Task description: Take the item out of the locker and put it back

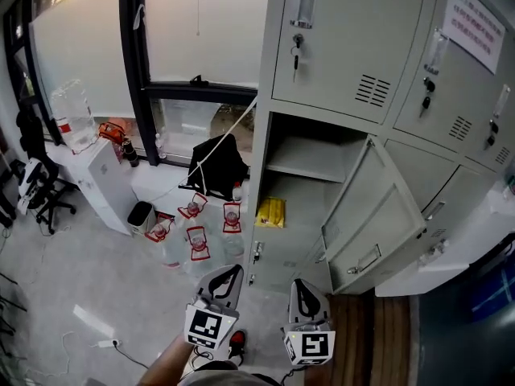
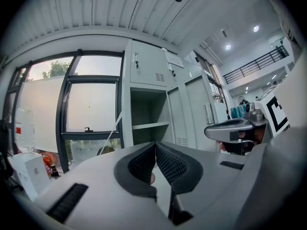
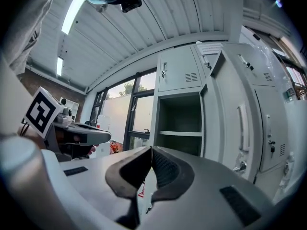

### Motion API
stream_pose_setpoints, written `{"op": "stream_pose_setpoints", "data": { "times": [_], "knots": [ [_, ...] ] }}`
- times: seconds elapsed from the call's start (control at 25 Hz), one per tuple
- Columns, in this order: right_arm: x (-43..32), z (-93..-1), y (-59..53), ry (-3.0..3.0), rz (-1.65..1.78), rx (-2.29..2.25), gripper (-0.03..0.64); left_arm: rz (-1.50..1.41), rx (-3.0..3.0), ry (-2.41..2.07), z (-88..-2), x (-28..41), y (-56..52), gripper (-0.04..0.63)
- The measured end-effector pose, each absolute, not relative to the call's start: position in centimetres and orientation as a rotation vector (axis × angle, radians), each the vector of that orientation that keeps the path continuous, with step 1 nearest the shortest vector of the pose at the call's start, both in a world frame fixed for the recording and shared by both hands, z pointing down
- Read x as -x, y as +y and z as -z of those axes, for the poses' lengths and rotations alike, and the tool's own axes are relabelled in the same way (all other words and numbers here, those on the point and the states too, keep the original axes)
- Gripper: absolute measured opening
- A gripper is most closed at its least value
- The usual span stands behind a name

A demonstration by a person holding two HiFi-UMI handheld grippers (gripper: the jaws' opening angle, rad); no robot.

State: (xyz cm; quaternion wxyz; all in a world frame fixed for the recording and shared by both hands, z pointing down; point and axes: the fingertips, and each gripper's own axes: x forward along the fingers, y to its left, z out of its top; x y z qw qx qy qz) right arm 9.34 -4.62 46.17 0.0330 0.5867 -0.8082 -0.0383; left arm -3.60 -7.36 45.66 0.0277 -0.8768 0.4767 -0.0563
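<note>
The left tool (image 1: 232, 272) and right tool (image 1: 300, 286) hang clenched on nothing before the open locker (image 1: 310, 163) (a yellow packet (image 1: 271, 212) inside).

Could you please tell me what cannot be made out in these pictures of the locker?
Yellow item: head view, too small to identify.
Same item, both gripper views: hidden behind the left gripper and the right gripper.
Notice: head view, print too small to read.
Far-right lockers: head view, cut off by the edge.
</note>
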Motion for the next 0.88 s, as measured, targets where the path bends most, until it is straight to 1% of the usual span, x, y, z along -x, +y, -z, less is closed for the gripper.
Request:
{"op": "stream_pose_setpoints", "data": {
  "times": [0.2,0.44,0.88],
  "knots": [
    [-8.5,-47.8,-10.5,-2.456,0.067,-1.809,0.018,0.207,2.738,1.456,-47.0,4.1,-12.9,0.021],
    [-7.2,-49.8,-16.2,-2.415,0.112,-1.758,0.018,0.23,2.78,1.445,-48.9,4.4,-18.1,0.021],
    [-6.5,-54.0,-23.1,-2.326,0.017,-1.71,0.02,0.32,2.844,1.438,-52.5,4.7,-23.6,0.021]
  ]
}}
